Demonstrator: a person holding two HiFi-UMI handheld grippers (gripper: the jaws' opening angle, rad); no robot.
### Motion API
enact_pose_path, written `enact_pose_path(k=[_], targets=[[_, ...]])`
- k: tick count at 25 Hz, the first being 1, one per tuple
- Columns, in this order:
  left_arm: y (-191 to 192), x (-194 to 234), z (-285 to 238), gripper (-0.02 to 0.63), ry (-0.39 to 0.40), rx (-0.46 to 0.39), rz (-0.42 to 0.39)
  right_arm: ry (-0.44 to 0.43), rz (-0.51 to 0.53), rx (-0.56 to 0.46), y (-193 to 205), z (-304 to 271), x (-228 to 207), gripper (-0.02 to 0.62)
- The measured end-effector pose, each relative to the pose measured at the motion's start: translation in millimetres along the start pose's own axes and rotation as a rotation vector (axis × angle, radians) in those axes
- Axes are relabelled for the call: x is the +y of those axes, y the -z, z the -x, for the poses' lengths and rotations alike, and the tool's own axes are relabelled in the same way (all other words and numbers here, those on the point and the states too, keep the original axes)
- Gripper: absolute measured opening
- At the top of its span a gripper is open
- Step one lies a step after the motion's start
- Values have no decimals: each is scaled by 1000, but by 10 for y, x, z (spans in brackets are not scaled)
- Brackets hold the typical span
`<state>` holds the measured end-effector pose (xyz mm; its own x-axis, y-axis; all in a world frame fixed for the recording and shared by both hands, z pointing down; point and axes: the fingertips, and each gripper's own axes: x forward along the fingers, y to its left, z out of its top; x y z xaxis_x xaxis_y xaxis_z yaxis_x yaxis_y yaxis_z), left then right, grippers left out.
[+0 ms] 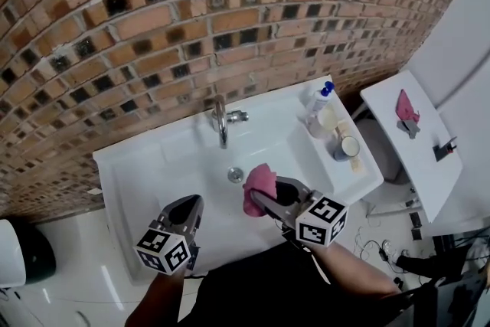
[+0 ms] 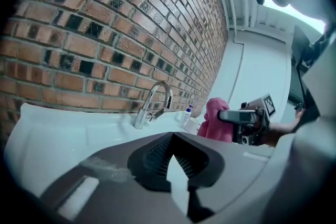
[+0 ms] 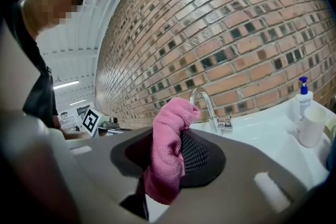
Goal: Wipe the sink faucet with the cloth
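Observation:
A chrome faucet (image 1: pixel 220 122) rises at the back of the white sink (image 1: pixel 153 165), against the brick wall. My right gripper (image 1: pixel 264 199) hangs over the basin's front, shut on a pink cloth (image 1: pixel 259 184) that sticks up between its jaws. In the right gripper view the cloth (image 3: pixel 168 149) drapes down over the pads, and the faucet (image 3: pixel 207 105) stands beyond it, apart. My left gripper (image 1: pixel 189 209) hovers at the sink's front left edge, jaws together and empty. In the left gripper view (image 2: pixel 170 136) the faucet (image 2: pixel 152 105) is ahead and the cloth (image 2: pixel 215 120) is to the right.
A soap pump bottle (image 1: pixel 320 99) and cups (image 1: pixel 346 148) stand on the sink's right rim. The drain (image 1: pixel 235 174) sits mid-basin. A white side table (image 1: pixel 429 165) at the right holds a pink item (image 1: pixel 406 107) and small clips. Cables lie on the floor at lower right.

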<state>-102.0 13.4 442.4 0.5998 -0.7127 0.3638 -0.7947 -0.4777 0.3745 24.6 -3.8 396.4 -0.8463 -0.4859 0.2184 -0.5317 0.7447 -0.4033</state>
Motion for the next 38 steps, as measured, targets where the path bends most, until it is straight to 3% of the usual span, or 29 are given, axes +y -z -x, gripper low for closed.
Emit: enact_pose_path(k=[7,25,32,38], targets=[[-15,-1,-276,6,-47,-6,63,18,17,26,-125,-65,-736,130],[-6,110,-907,6,-149,119,63,21,8,181,158,-1021,-2441,130],[65,231,-1021,6,-170,157,111,-15,-60,208,247,-1453,-2715,130],[118,340,-1087,6,-178,181,143,-17,-164,159,202,-1690,-2842,130]])
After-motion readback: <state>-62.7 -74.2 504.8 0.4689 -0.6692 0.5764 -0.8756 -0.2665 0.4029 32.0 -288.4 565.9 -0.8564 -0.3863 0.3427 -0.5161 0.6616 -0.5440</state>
